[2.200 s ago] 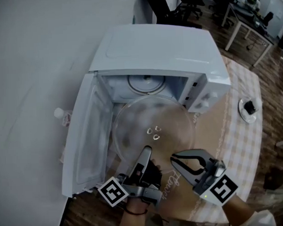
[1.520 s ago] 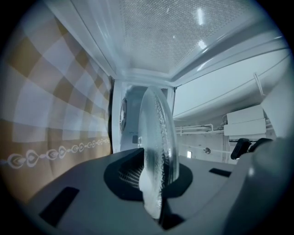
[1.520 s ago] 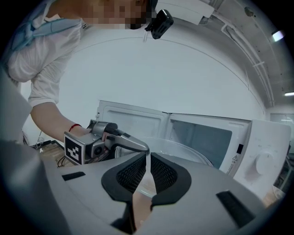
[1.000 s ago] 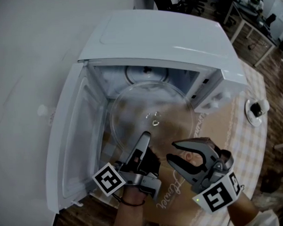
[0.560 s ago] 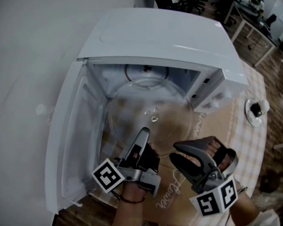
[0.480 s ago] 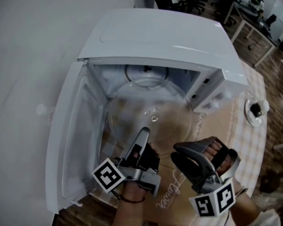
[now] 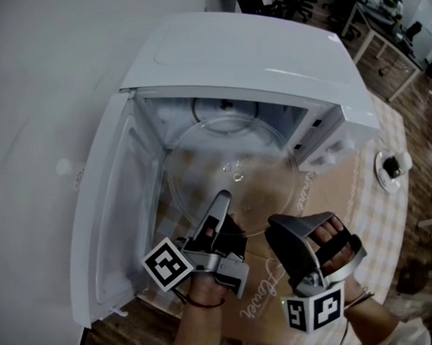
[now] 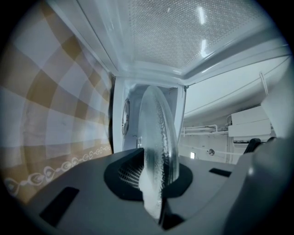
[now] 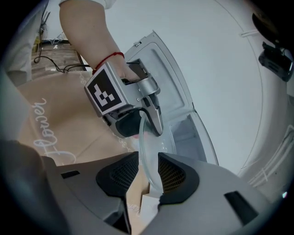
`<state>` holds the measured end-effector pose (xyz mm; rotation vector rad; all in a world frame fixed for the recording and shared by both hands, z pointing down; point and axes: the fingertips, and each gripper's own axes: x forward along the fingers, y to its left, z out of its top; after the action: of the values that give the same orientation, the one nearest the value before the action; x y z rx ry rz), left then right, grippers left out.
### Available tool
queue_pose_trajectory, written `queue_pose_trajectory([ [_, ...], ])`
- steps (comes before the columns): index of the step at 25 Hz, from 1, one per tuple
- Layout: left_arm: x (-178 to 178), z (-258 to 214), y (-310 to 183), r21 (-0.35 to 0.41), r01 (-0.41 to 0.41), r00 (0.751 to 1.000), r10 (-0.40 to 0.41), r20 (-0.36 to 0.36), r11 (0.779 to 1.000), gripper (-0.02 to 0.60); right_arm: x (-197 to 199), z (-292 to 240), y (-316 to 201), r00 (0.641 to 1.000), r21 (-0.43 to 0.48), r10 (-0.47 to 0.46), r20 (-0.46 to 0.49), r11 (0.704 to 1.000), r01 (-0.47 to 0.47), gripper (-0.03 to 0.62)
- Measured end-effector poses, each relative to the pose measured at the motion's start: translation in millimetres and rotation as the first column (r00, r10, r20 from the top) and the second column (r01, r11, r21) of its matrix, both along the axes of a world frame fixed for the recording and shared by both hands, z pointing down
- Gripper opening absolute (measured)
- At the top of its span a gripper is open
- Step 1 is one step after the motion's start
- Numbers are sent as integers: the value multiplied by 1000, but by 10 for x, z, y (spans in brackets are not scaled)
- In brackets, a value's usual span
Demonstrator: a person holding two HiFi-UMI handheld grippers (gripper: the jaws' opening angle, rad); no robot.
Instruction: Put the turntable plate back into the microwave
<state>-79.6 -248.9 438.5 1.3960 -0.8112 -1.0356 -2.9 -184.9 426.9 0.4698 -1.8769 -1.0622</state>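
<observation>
The clear glass turntable plate hangs half inside the open microwave, its far edge over the cavity floor. My left gripper is shut on the plate's near rim; in the left gripper view the plate stands edge-on, pinched between the jaws of this gripper. To the right, my right gripper is rolled on its side at the plate's near-right rim. In the right gripper view its jaws stand open, with the plate's rim between them and gaps on both sides.
The microwave door hangs open at the left. A roller ring lies at the back of the cavity. The table has a brown mat and checked cloth; a small round dish sits at the right.
My right gripper has rolled onto its side, spread its jaws wider and come to straddle the plate's rim. The left gripper and the plate have barely moved.
</observation>
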Motion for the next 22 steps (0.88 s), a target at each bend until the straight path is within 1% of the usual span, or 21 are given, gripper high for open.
queue_pose_trajectory([
  [5,24,-54,3,10,-4,1000,4,-19,1000,21,18,61,-74,1000,64,28,-12,998,-27,140],
  [11,15,-9,-27,-6,4,1000,-4,-8,1000,21,-105,61,-85,1000,115,1,-8,993,0,140],
  [16,-47,27,-85,-12,19,1000,-19,-19,1000,21,-204,87,-124,1000,128,-17,0,992,17,71],
  [22,-102,22,-198,-9,28,999,-28,-19,1000,21,-256,104,-231,999,143,-19,29,990,15,64],
])
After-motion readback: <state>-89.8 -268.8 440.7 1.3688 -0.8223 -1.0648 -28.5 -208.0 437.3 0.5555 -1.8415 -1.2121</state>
